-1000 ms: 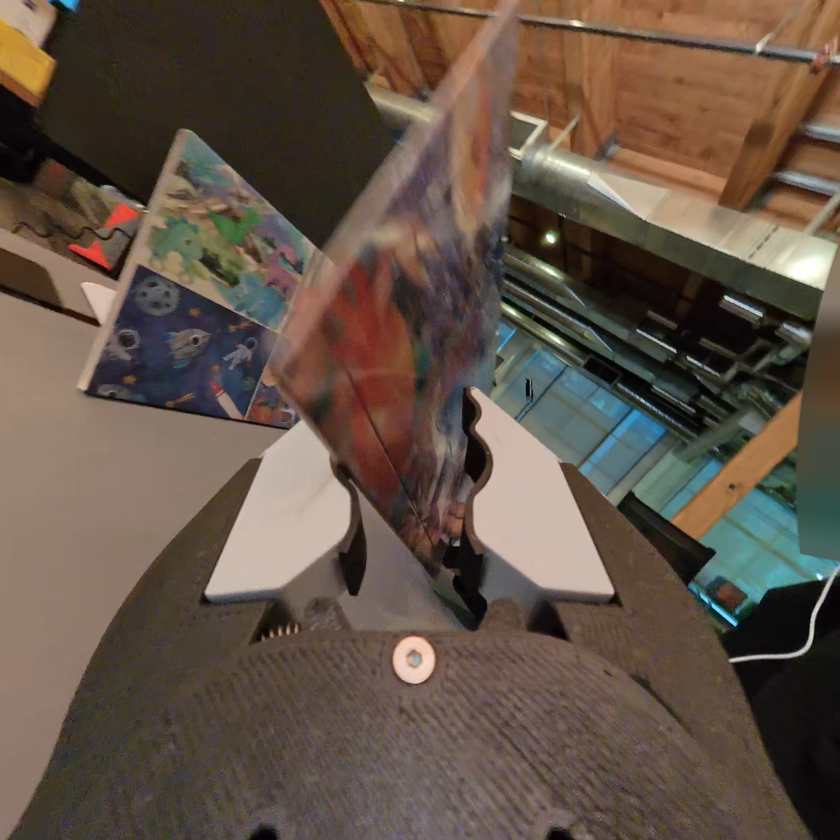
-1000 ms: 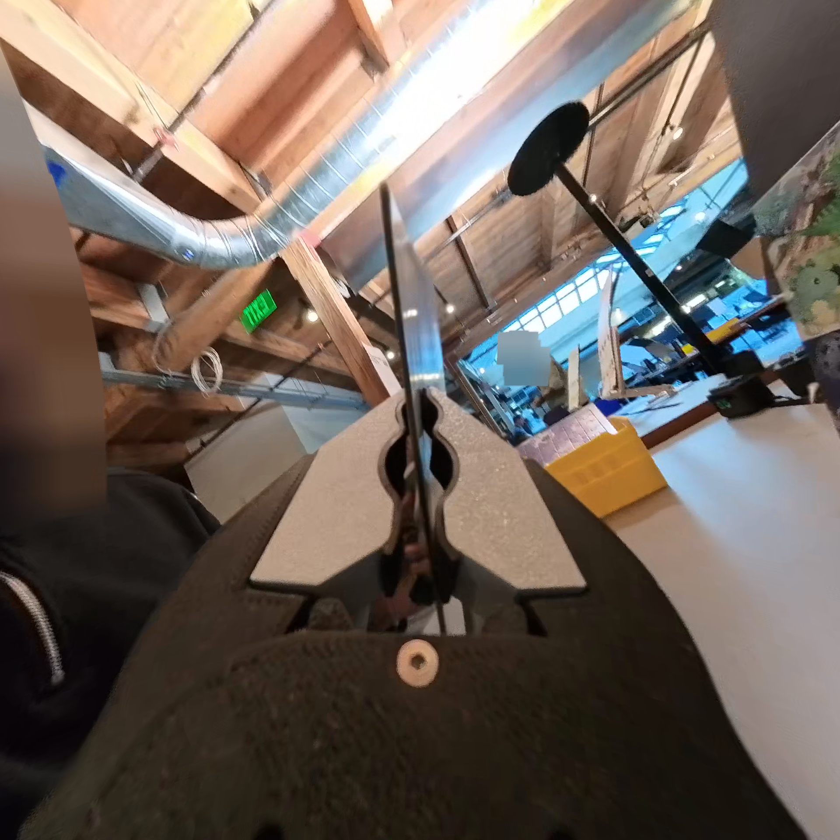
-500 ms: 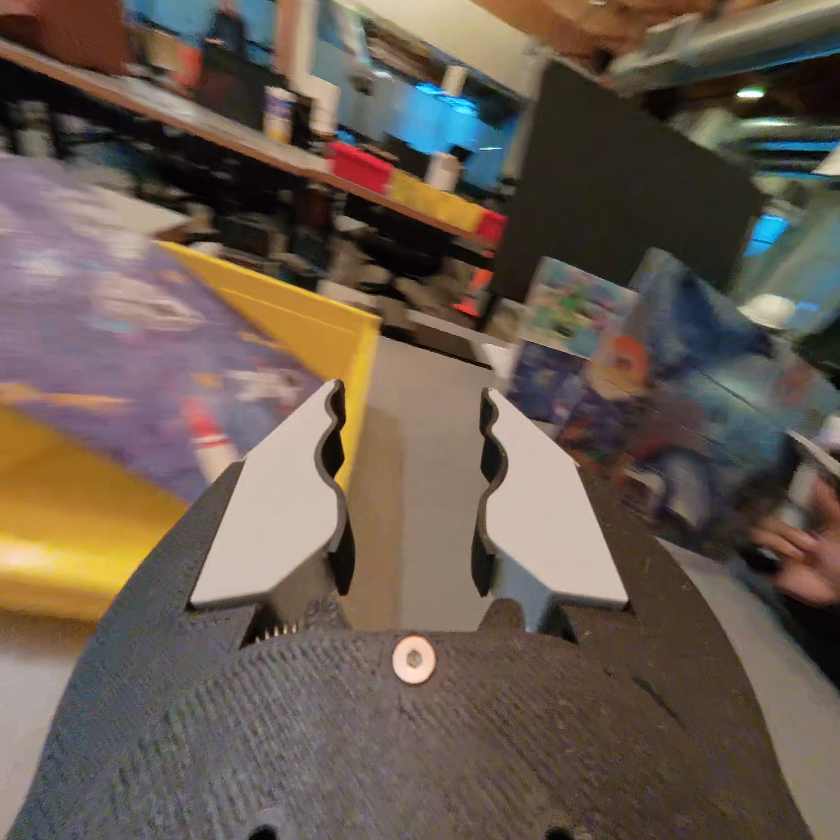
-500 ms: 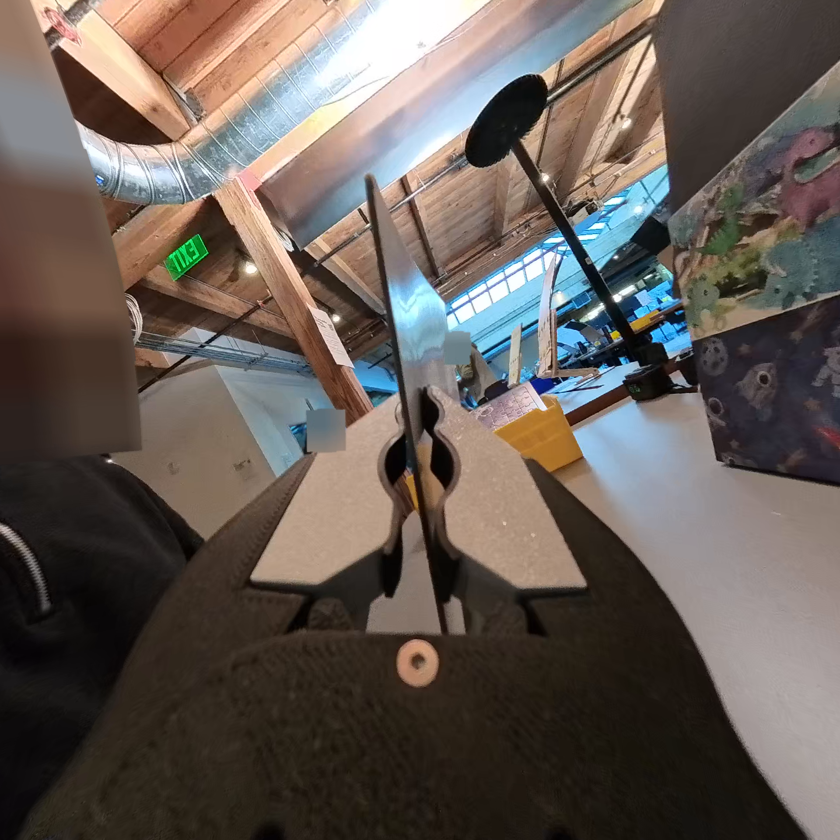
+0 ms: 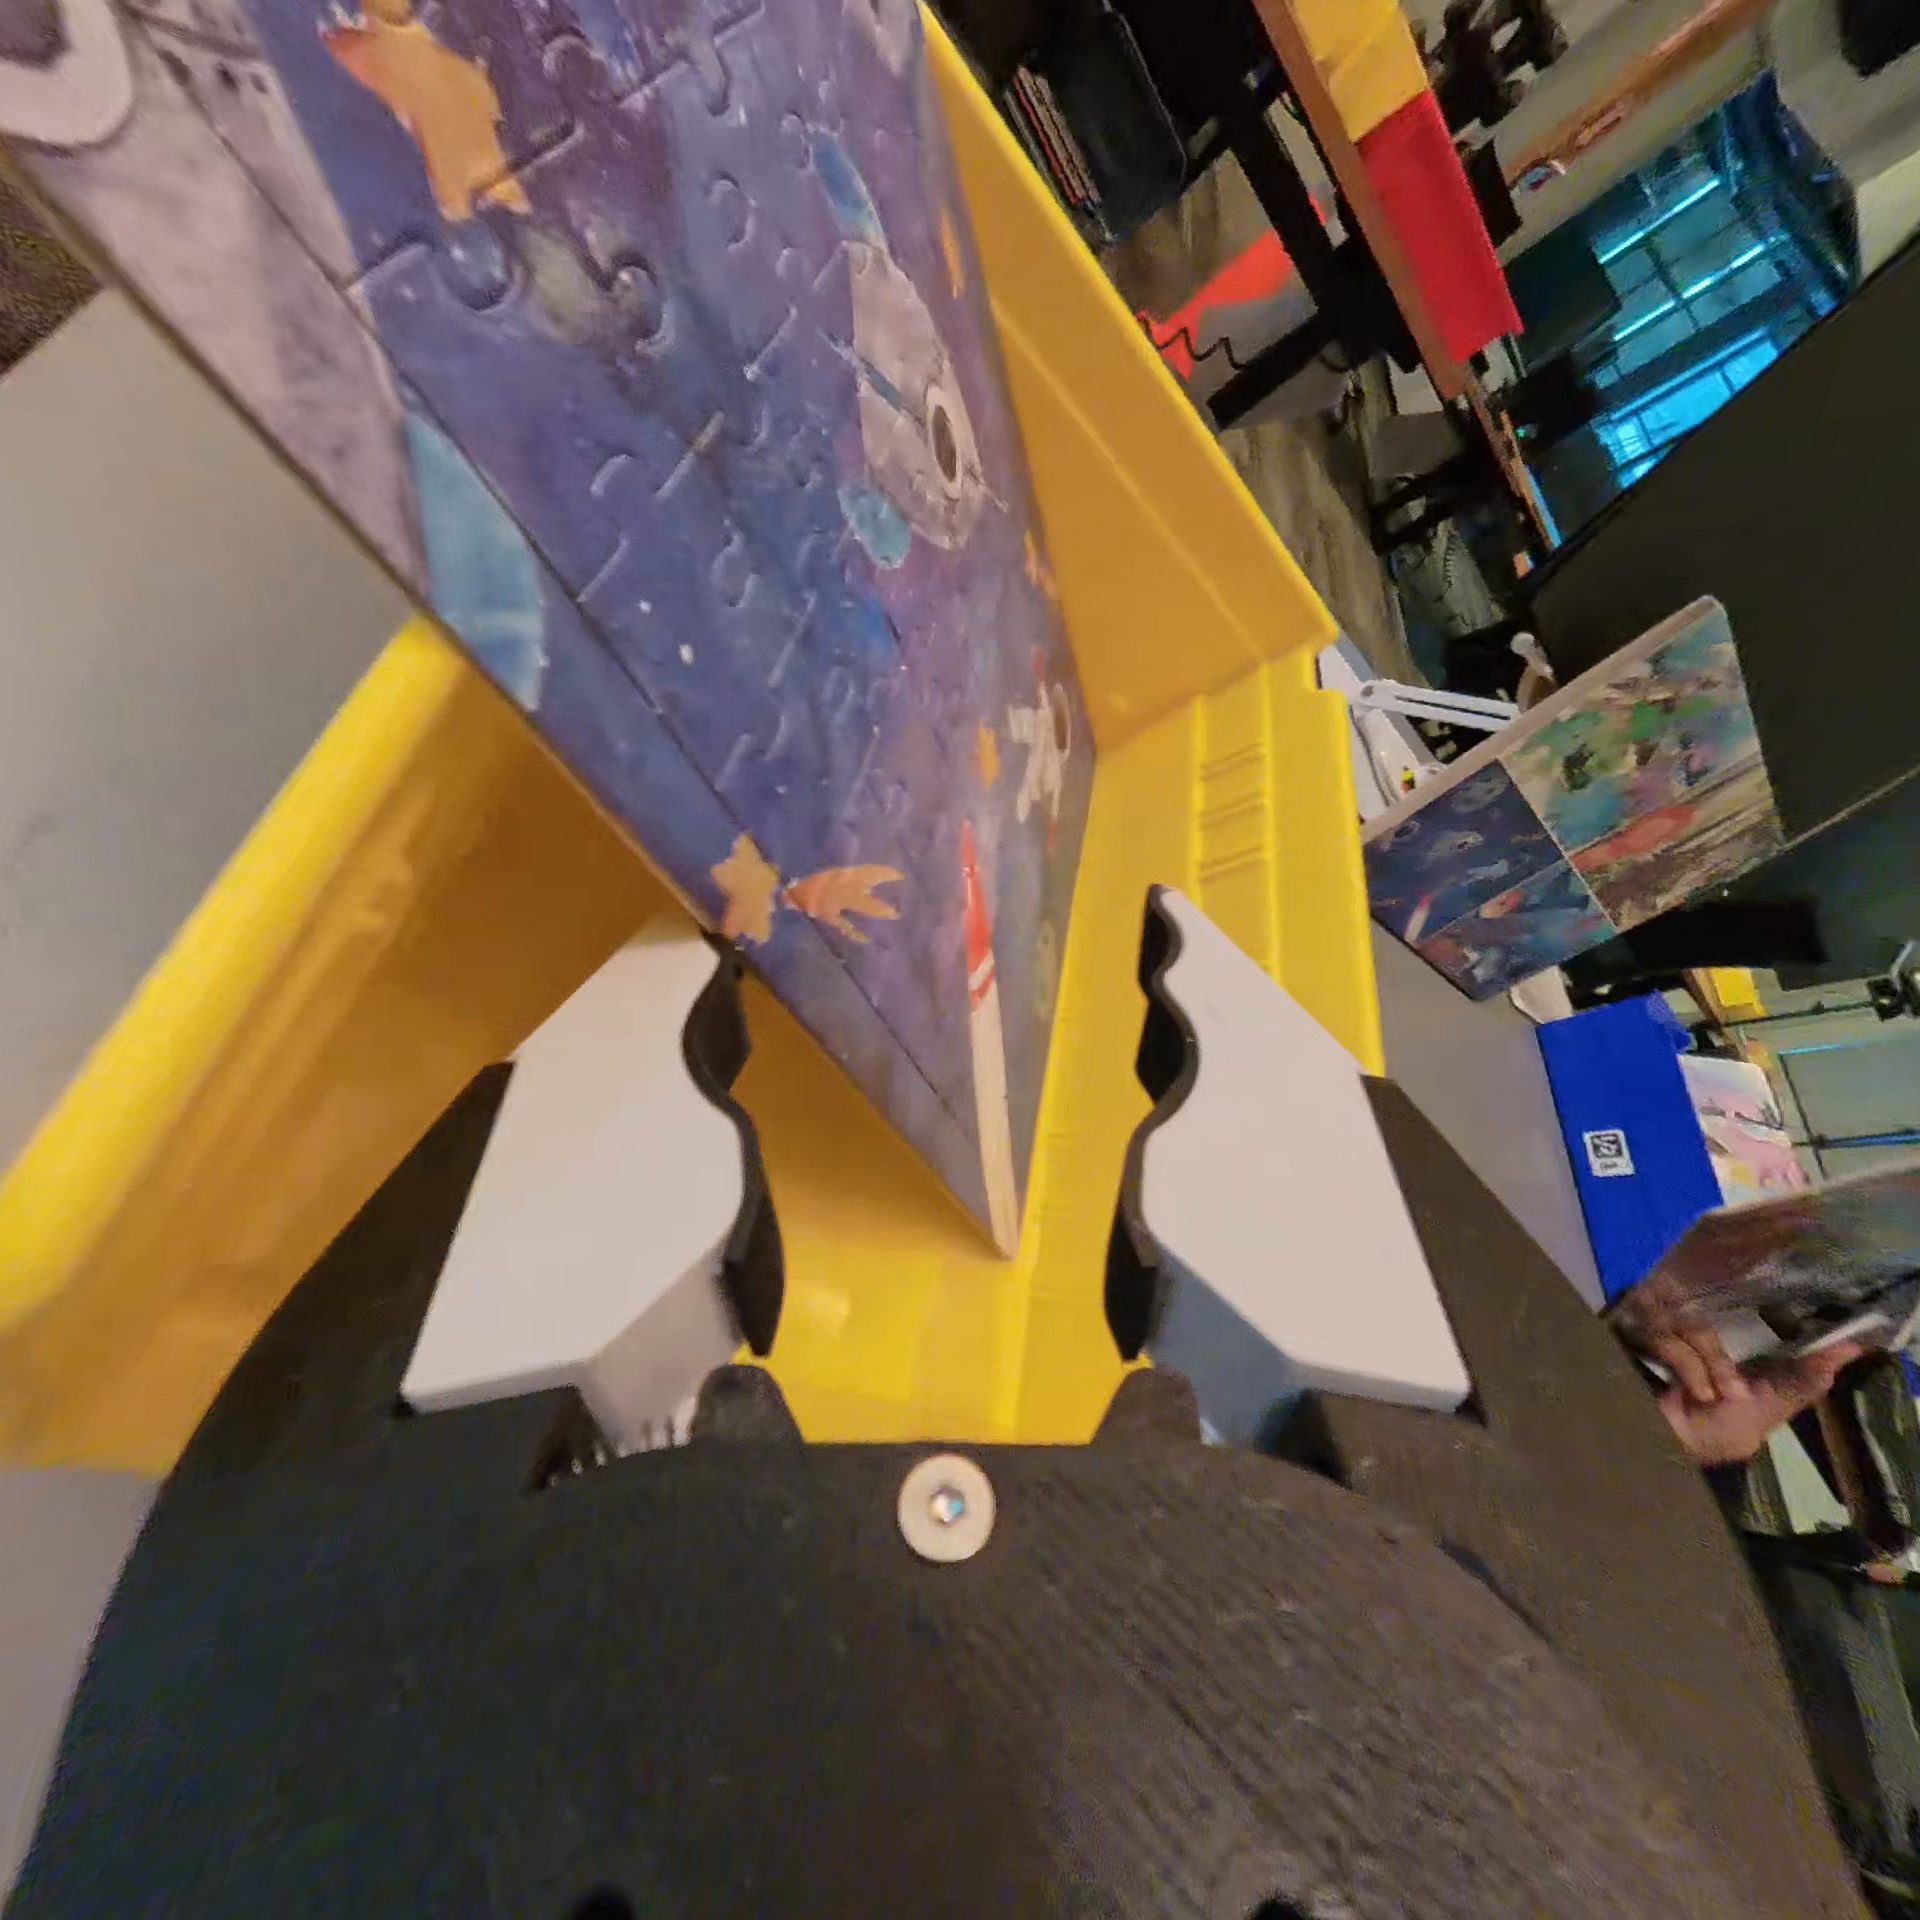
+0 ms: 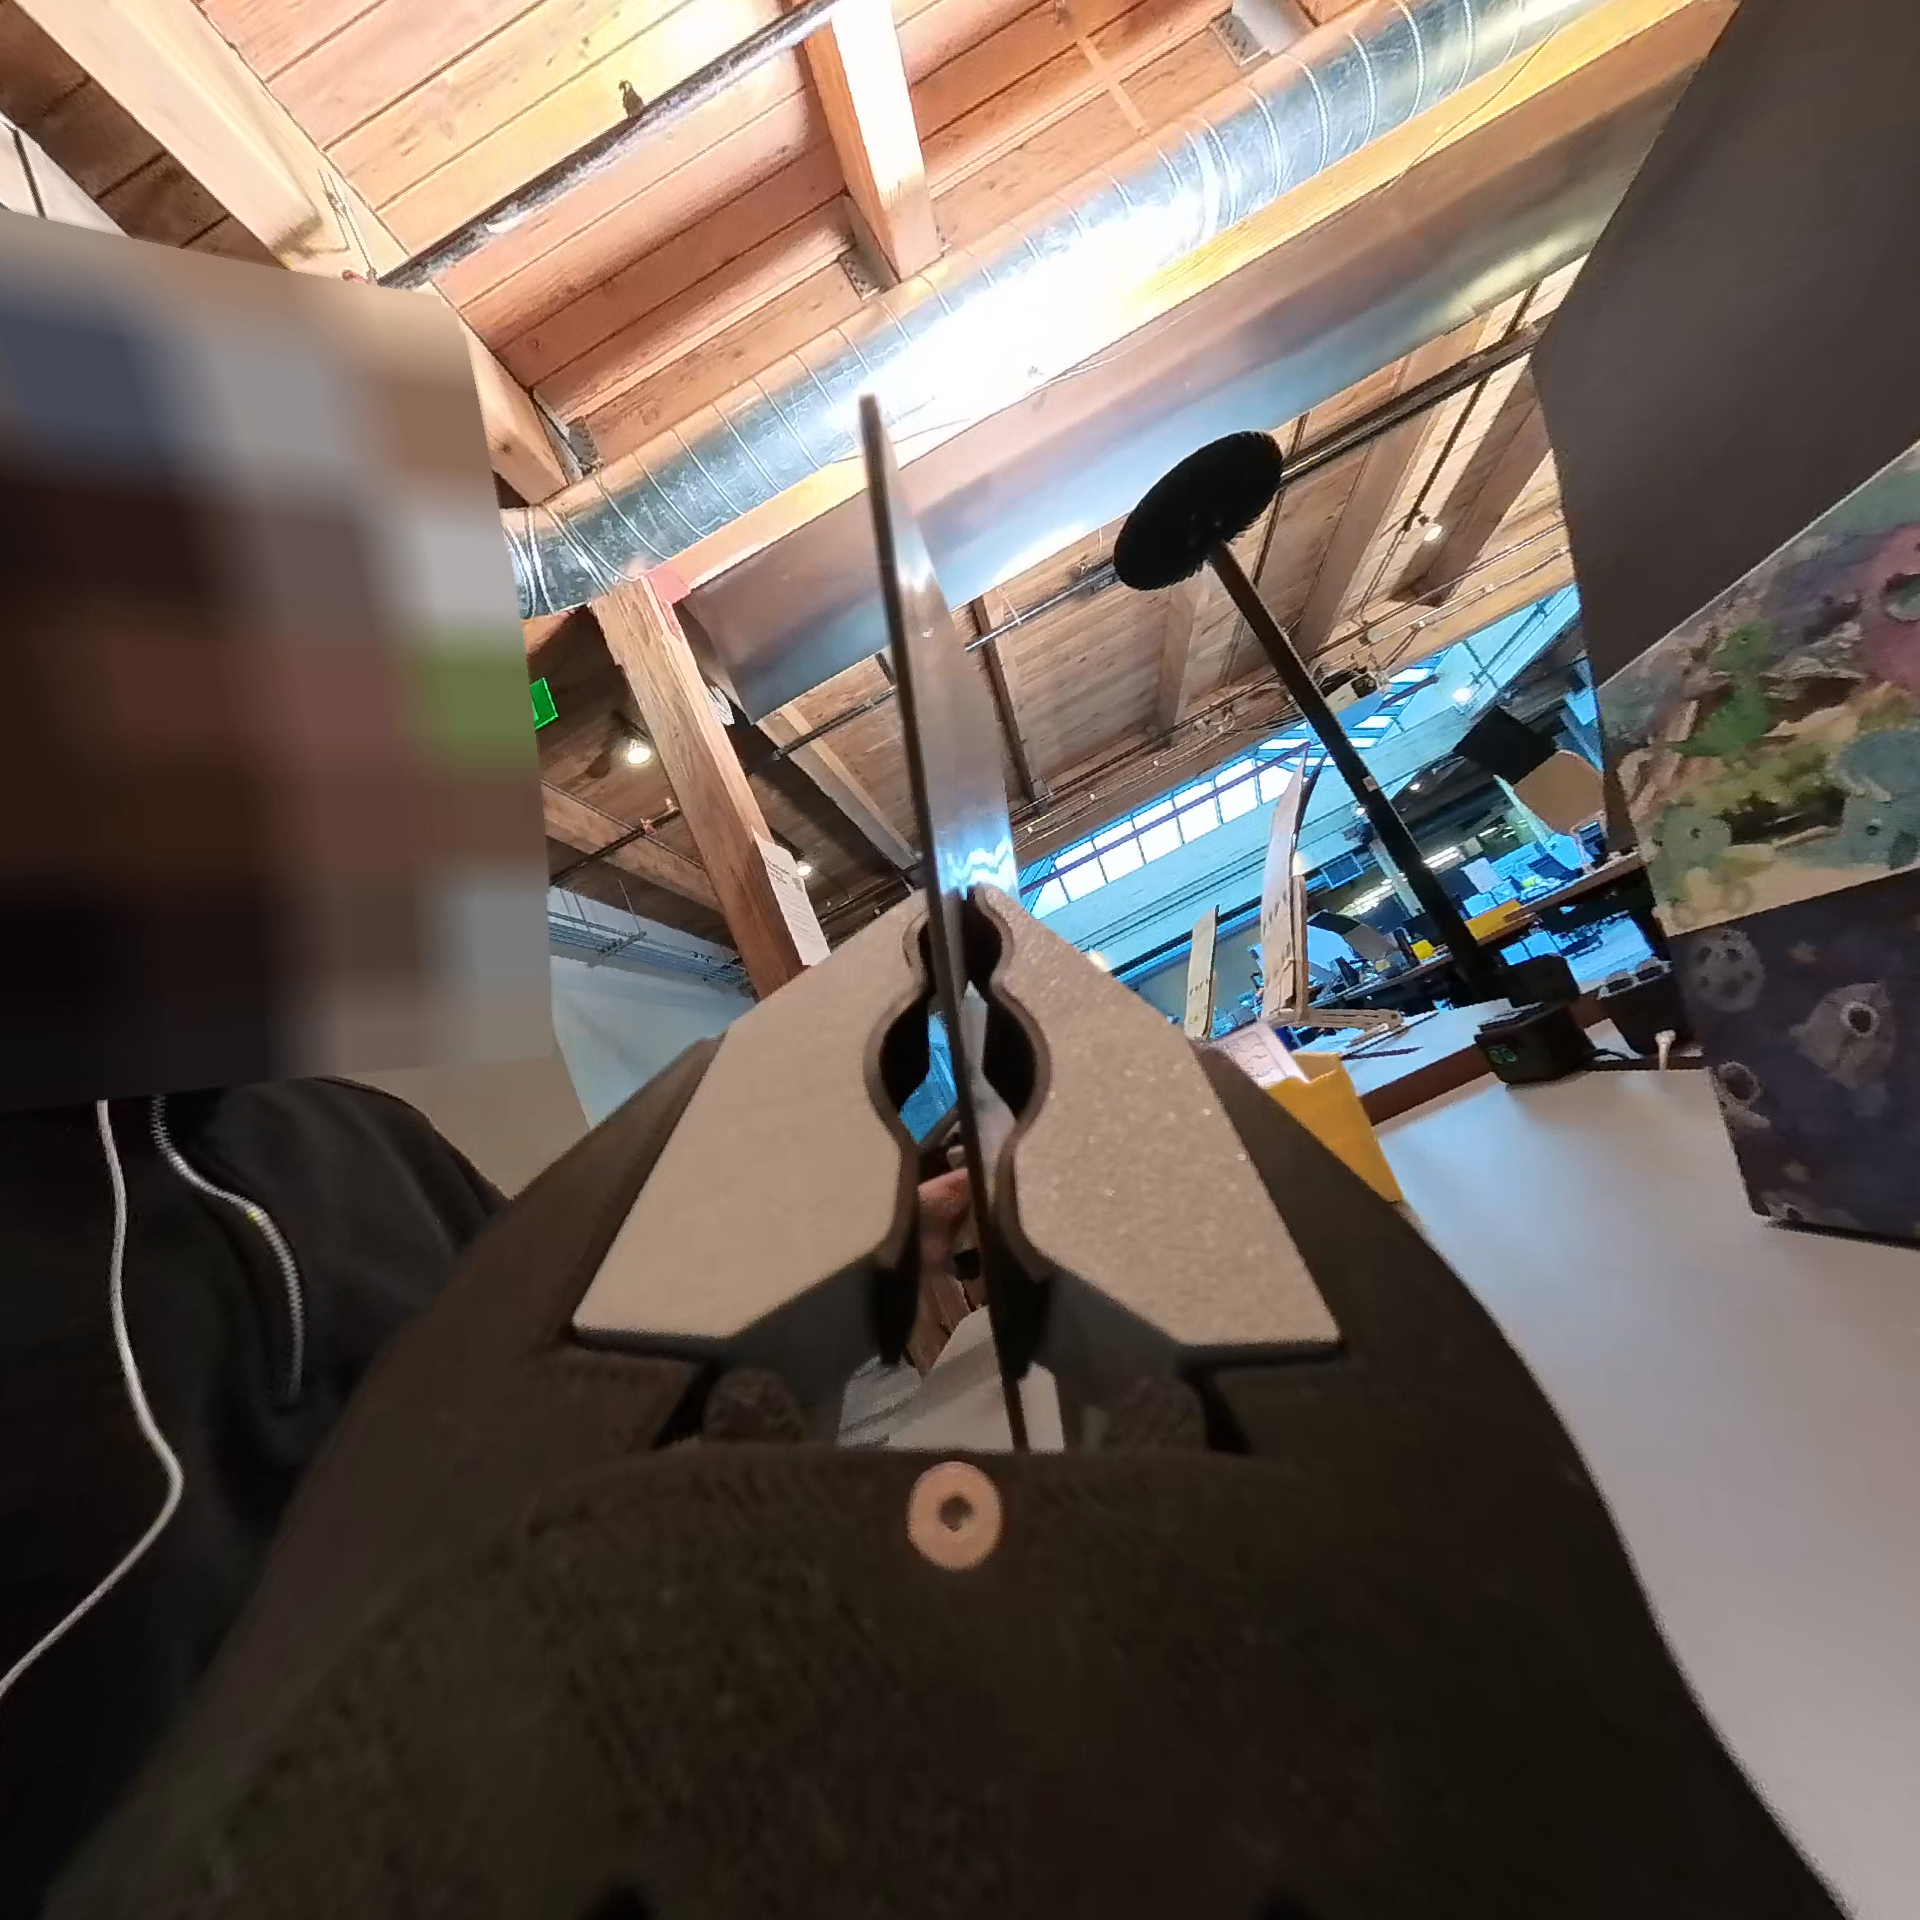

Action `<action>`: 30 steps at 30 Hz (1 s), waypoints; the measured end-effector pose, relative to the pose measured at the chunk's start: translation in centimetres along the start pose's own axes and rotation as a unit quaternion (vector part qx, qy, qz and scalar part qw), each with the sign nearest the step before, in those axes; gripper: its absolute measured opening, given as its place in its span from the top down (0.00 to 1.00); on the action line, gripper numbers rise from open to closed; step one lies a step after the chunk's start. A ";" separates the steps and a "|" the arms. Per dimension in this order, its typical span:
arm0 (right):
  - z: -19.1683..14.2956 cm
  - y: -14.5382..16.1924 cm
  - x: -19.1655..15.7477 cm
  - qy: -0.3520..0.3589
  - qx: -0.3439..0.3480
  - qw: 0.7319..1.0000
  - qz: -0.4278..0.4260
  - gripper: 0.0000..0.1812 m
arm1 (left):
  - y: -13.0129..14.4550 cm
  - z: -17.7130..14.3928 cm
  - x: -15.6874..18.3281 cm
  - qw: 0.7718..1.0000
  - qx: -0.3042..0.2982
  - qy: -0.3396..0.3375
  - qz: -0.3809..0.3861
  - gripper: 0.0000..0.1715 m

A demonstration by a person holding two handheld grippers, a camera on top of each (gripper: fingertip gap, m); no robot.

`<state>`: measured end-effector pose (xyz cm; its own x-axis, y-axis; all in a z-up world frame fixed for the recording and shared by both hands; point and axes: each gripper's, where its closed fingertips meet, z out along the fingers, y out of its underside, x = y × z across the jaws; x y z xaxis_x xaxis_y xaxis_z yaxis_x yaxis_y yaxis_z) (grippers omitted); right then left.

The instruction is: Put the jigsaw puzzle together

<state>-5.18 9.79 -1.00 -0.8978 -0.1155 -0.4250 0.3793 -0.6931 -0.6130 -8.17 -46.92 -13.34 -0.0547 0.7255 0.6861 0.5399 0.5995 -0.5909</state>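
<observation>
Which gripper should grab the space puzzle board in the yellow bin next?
Left. The left gripper is open with the board corner between its fingers; the right gripper already clamps a sheet.

A puzzle board (image 5: 727, 499) leans inside the bin (image 5: 1143, 499), with the box (image 5: 1569, 810) behind, to the right.

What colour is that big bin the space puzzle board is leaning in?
The bin is bright yellow, clearest in the left wrist view, where the puzzle board stands tilted inside it.
</observation>
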 end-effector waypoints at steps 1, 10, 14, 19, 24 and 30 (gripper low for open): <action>0.1 -0.1 -0.1 0.000 0.000 1.000 0.000 1.00 | -0.2 0.1 -0.2 1.000 0.004 0.000 0.005 0.67; 5.0 -1.1 -0.4 -0.014 -0.031 0.999 -0.017 1.00 | -3.4 -2.4 4.3 0.975 0.158 0.086 0.134 0.97; 10.6 -0.4 0.7 -0.003 -0.075 0.997 -0.022 1.00 | -5.0 -5.4 5.3 0.952 0.239 0.066 0.181 1.00; 19.1 3.5 4.4 0.048 -0.144 0.988 -0.010 1.00 | -6.2 -10.5 7.5 0.932 0.293 0.089 0.196 1.00; 26.7 6.8 6.3 0.039 -0.201 0.978 -0.049 1.00 | -6.4 -17.2 9.2 0.902 0.349 0.073 0.242 1.00; 34.9 12.1 9.0 0.040 -0.326 0.945 0.003 1.00 | -5.8 -24.5 10.1 0.875 0.411 0.091 0.238 1.00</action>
<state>-16.50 -24.51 11.00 -0.8848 -0.0458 -0.4637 0.4659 -0.1047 -0.8786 8.78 -51.35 7.41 0.1880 0.9382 0.2905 -0.3259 0.3386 -0.8827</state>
